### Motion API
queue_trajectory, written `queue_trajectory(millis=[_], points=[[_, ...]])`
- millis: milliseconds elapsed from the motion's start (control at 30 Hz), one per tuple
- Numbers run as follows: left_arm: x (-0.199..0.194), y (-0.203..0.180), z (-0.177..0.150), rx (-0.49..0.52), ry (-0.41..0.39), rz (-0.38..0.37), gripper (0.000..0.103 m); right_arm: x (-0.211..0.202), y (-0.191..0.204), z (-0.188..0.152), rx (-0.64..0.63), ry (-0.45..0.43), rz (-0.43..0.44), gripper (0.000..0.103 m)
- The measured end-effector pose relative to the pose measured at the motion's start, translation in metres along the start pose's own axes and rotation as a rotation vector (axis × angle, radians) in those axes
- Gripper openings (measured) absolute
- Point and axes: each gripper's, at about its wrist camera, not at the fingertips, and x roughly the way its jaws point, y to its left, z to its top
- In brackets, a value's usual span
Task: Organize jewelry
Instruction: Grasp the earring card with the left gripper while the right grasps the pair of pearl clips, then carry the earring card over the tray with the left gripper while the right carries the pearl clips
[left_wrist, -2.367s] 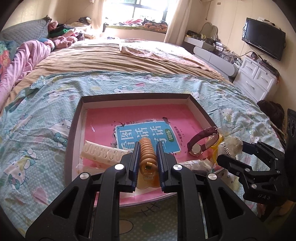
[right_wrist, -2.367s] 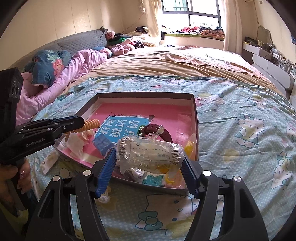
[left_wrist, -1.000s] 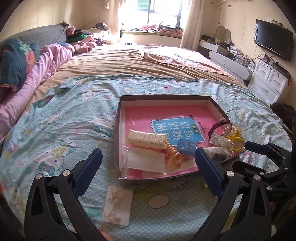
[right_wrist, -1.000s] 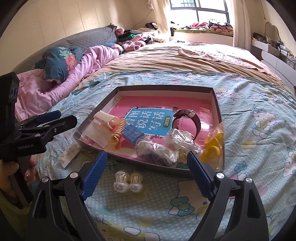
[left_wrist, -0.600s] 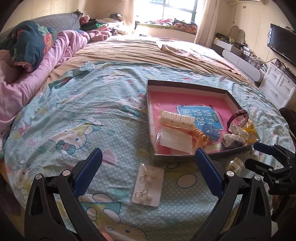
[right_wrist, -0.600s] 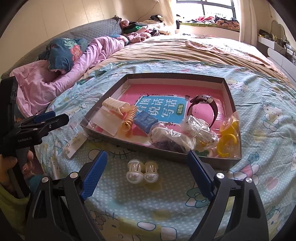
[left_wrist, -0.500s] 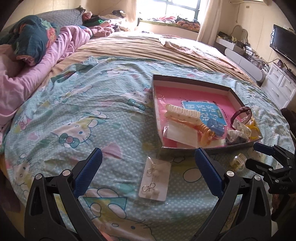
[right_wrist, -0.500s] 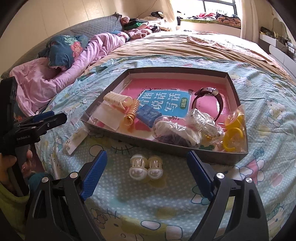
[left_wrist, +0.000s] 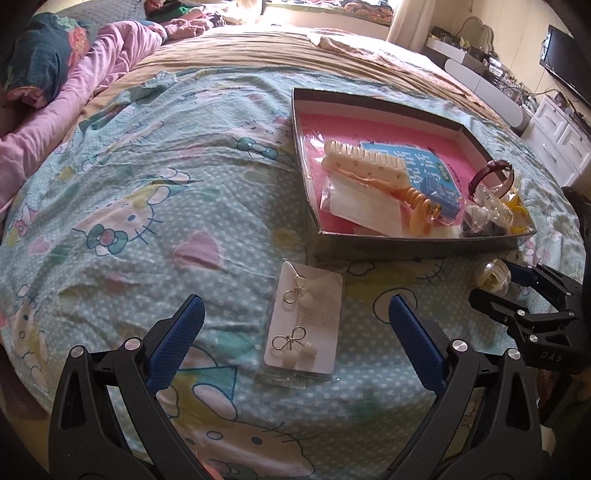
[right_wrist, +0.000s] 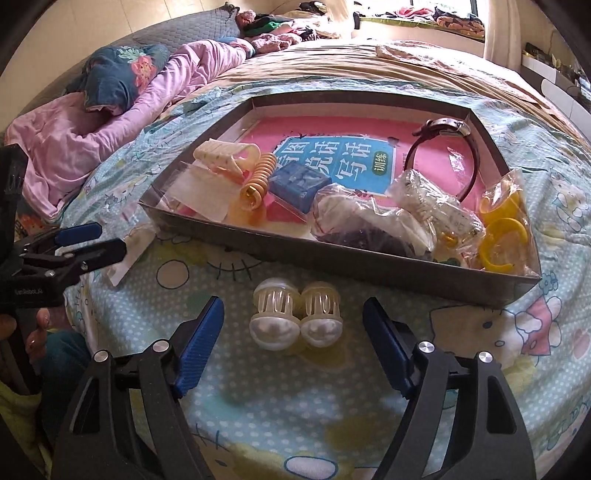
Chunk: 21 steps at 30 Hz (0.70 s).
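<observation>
your left gripper (left_wrist: 295, 325) is spread wide and holds nothing, hovering over the earring card (left_wrist: 304, 319) that lies flat on the bedspread (left_wrist: 147, 206) just outside the tray (left_wrist: 417, 248), so the card sits squarely between the pads ready to be pinched by its long edges. your right gripper (right_wrist: 293, 332) is likewise spread and empty, framing the pair of pale cage-shaped clips (right_wrist: 295, 319) resting side by side on the bedspread just in front of the tray wall. the comb, coil hair tie, watch and bagged pieces already lie in the tray, so these two look like the last strays.
</observation>
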Motion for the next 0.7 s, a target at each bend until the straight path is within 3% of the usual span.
queue_trajectory(millis=[200,233,333,467,700], points=[[0.019,0.000,-0.001,0.001,0.070,0.004,0.071,0.004,0.000,0.000,-0.033,-0.007,-0.022,0.052],[0.019,0.000,-0.001,-0.003,0.070,0.014,0.064,0.005,0.000,0.001,-0.038,-0.007,-0.024,0.045],[0.014,-0.002,-0.002,0.008,0.047,0.024,0.036,0.003,0.001,0.000,-0.047,-0.010,-0.015,0.043],[0.007,-0.008,-0.002,0.035,0.019,0.018,0.032,-0.004,0.001,-0.002,-0.047,-0.015,0.007,0.043],[-0.027,-0.020,0.003,0.062,-0.122,0.018,0.032,-0.034,0.001,-0.002,-0.054,-0.063,0.039,0.043]])
